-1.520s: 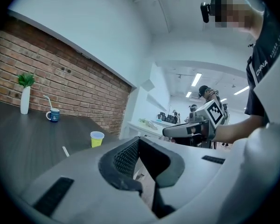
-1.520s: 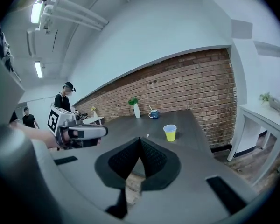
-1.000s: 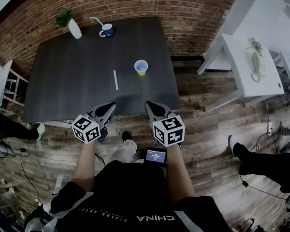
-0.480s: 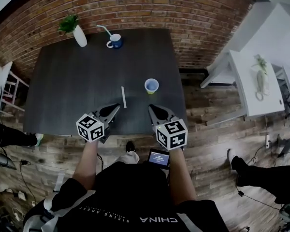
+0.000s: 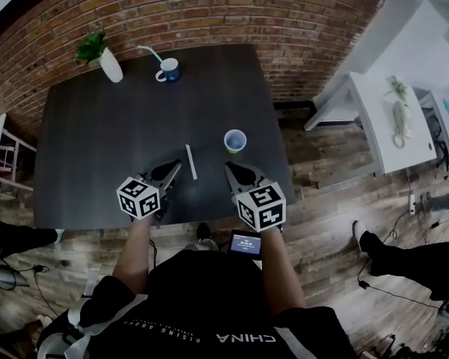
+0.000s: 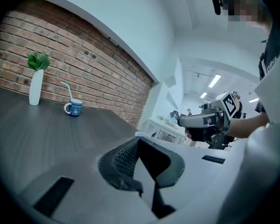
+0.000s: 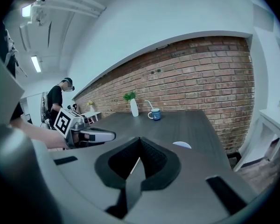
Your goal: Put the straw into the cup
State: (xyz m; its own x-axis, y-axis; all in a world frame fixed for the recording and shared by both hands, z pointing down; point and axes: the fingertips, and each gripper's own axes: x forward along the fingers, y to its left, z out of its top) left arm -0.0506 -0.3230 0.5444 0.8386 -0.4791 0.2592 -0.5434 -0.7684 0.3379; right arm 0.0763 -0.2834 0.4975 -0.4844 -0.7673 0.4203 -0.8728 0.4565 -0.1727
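A white straw (image 5: 191,162) lies flat on the dark table (image 5: 97,148), near its front edge. A small cup (image 5: 235,140) with a pale rim stands to the straw's right. My left gripper (image 5: 175,167) is shut and empty, its tip just left of the straw's near end. My right gripper (image 5: 229,167) is shut too, just in front of the cup. In the right gripper view the straw (image 7: 136,165) shows through the hollow between the jaws and the cup rim (image 7: 181,145) peeks over them. The left gripper view hides the straw; its jaws (image 6: 139,140) are shut.
At the table's far edge stand a white vase with a plant (image 5: 105,60) and a blue mug (image 5: 167,70) holding another straw. A brick wall (image 5: 209,13) runs behind. White tables (image 5: 393,118) stand to the right. Another person (image 7: 56,101) stands far off.
Both grippers have moved forward over the table's front edge, closer to the straw and the cup. Straw and cup have not moved on the table. Jaws stayed shut.
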